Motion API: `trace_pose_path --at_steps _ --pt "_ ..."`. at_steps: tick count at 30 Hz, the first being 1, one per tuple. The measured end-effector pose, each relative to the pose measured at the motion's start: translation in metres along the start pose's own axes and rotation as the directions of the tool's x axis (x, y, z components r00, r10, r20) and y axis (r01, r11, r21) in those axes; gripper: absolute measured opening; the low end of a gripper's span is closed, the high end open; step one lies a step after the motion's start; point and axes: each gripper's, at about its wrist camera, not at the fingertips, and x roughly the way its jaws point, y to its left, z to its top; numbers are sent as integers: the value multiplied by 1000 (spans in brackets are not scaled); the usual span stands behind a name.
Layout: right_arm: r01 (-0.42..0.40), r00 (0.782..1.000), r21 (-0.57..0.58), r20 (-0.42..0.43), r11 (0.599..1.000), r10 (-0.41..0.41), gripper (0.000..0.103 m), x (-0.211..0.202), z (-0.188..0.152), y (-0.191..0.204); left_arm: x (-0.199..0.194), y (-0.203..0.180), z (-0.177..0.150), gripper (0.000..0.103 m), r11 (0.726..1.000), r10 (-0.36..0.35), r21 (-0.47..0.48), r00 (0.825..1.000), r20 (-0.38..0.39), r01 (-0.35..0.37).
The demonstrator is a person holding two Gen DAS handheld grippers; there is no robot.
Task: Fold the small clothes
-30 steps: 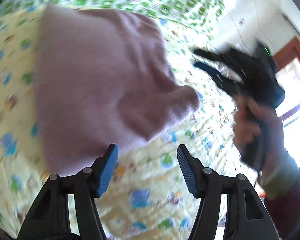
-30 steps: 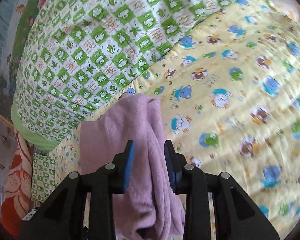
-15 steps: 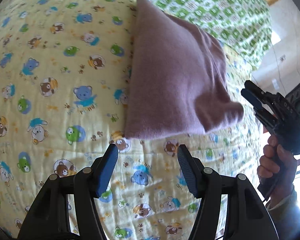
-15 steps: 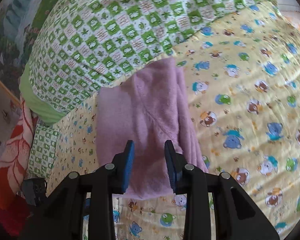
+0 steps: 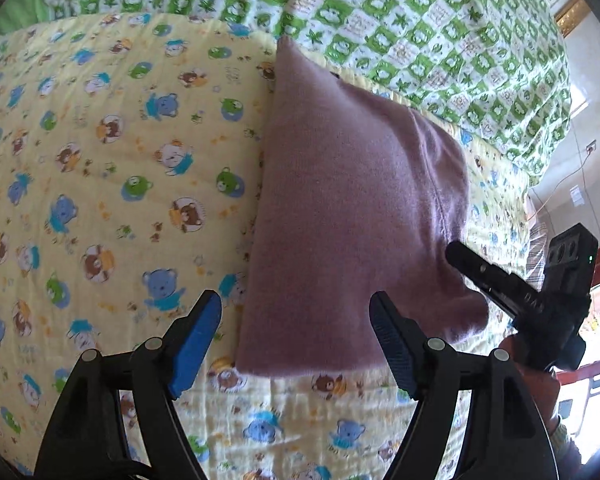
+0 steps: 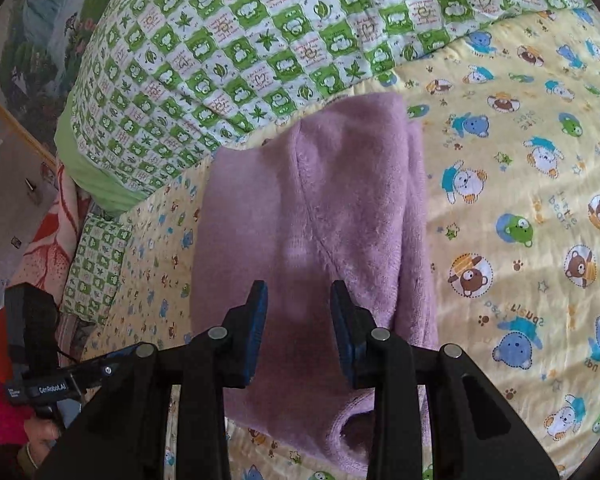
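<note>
A folded mauve fleece garment (image 5: 352, 220) lies flat on the yellow bear-print quilt (image 5: 100, 160). My left gripper (image 5: 296, 312) hovers at its near left corner. Its jaws are opening, the corner shows between the blue pads (image 5: 196, 340), and they do not press it. In the left wrist view my right gripper (image 5: 460, 256) reaches the garment's right edge, held by a hand. In the right wrist view the same garment (image 6: 320, 220) fills the middle. My right gripper (image 6: 298, 296) stands over its near part with a narrow gap and nothing pinched.
A green-and-white checked quilt (image 6: 260, 40) is bunched along the far side of the bed, close behind the garment. A white wall with a socket (image 5: 590, 146) and a red-brown frame lie to the right. A red sleeve and hand (image 6: 4, 400) show at lower left.
Both cameras have drawn back from the garment, which now lies still and flat. My left jaws have spread wider. The right gripper has come in to the garment's right edge.
</note>
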Motion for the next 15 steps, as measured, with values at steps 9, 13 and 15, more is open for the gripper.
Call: trace_pose_path --at_steps 9,13,15 --pt "128 991 34 -52 991 -126 34 3 -21 -45 52 -1 17 77 999 22 40 996 -84 -19" --pt "146 989 -2 -23 989 -146 35 -6 -15 -31 53 2 33 81 1000 -5 29 998 -69 7" --pt "150 989 -15 -5 989 -150 41 -11 -11 -25 56 4 44 81 999 -21 26 998 -65 22"
